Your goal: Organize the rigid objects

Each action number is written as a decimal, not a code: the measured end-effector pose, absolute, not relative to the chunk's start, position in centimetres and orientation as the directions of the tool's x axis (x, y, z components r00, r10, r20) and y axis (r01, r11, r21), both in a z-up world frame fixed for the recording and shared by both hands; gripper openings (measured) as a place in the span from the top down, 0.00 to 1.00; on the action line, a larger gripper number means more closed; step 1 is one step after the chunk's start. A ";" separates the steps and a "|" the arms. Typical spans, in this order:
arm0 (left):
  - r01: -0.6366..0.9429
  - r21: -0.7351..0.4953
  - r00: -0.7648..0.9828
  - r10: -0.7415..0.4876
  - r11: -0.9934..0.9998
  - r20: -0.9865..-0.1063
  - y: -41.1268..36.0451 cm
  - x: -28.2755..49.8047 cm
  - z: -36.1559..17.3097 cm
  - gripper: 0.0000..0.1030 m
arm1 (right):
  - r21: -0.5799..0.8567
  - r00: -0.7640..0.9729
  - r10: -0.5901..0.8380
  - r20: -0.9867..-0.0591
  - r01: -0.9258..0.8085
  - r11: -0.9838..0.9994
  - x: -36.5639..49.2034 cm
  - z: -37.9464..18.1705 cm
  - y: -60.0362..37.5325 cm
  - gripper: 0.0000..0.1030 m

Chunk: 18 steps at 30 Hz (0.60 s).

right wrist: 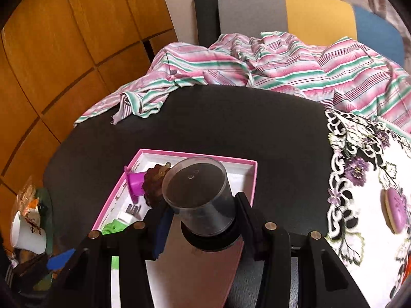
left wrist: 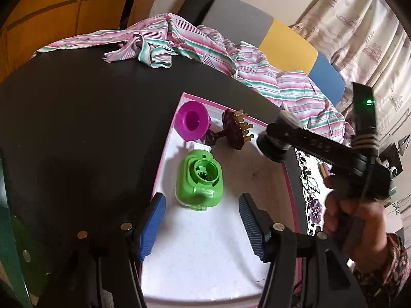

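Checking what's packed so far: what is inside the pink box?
In the pink box: a purple funnel, a brown massage brush and a green plastic gadget. The right gripper holds a clear canister over its far corner, hiding that floor.

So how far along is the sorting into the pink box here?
Done: the purple funnel, brown massage brush and green plastic housing already lie in the pink box. In hand: the right gripper holds a clear-lidded canister over the box. Left: release it; the left gripper hangs open, empty.
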<state>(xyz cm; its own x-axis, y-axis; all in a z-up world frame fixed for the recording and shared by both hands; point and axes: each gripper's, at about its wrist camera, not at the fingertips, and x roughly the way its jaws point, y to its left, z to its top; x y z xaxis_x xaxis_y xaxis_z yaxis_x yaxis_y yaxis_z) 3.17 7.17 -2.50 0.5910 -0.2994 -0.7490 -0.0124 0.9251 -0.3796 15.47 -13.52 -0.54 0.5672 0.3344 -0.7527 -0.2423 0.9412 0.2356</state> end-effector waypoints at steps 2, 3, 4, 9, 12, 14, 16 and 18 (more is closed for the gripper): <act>-0.019 -0.384 0.593 -0.299 0.923 -0.747 7.5 3.1 -2.4 0.42 | 0.216 0.569 0.324 -0.756 -0.250 0.944 16.1 -0.9 -12.9 0.53; -0.021 -0.387 0.595 -0.299 0.922 -0.746 7.7 3.0 -2.3 0.42 | 0.215 0.571 0.323 -0.755 -0.250 0.944 16.3 -1.0 -12.8 0.53; -0.024 -0.389 0.596 -0.299 0.921 -0.745 7.8 3.0 -2.3 0.42 | 0.215 0.573 0.322 -0.754 -0.248 0.944 16.4 -1.1 -12.7 0.53; -0.042 -0.432 0.597 -0.324 0.901 -0.734 8.4 3.1 -2.6 0.42 | 0.236 0.559 0.322 -0.764 -0.222 0.946 17.0 -2.1 -12.9 0.51; -0.052 -0.452 0.594 -0.337 0.890 -0.731 8.5 3.1 -2.7 0.42 | 0.242 0.554 0.327 -0.765 -0.223 0.944 16.4 -2.1 -13.4 0.51; -0.053 -0.449 0.593 -0.334 0.892 -0.733 8.3 3.1 -2.7 0.42 | 0.238 0.554 0.327 -0.766 -0.228 0.944 15.9 -1.9 -13.6 0.46; -0.050 -0.456 0.594 -0.341 0.889 -0.729 8.1 3.0 -2.7 0.42 | 0.233 0.560 0.323 -0.763 -0.228 0.945 15.2 -1.5 -14.0 0.32; -0.042 -0.449 0.592 -0.340 0.892 -0.731 7.7 3.0 -2.7 0.42 | 0.234 0.579 0.329 -0.746 -0.234 0.943 14.4 -1.0 -14.5 0.29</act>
